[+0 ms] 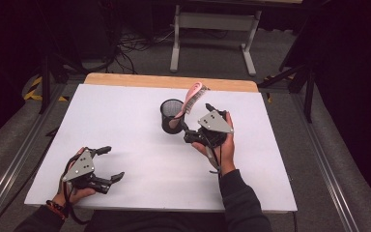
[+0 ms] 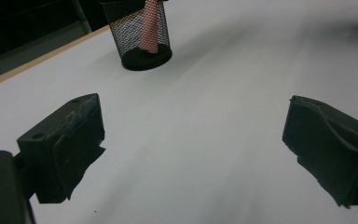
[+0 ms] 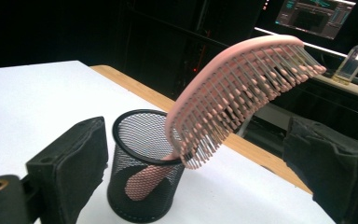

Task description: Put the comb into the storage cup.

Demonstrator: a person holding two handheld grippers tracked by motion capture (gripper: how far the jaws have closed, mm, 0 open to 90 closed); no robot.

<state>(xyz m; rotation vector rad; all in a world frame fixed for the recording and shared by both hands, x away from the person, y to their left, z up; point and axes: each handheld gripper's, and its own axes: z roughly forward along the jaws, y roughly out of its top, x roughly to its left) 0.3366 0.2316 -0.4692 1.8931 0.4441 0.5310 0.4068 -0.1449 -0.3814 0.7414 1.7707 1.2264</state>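
The pink hairbrush (image 3: 242,98) leaned handle-down in the mesh cup (image 3: 142,168), both the right gripper (image 1: 197,123) and left gripper (image 1: 110,163) with jaws apart.

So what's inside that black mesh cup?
A pink hairbrush stands handle-down in the mesh cup, its bristled head leaning out over the rim. Through the mesh the handle shows; the cup's floor beneath it is hidden.

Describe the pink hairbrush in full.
The pink hairbrush looks plastic, with a curved back and rows of pale, round-tipped bristles. It stands handle-down in the black mesh cup, leaning on the rim, head tilted above it. The right gripper is beside it with its jaws open, not touching it.
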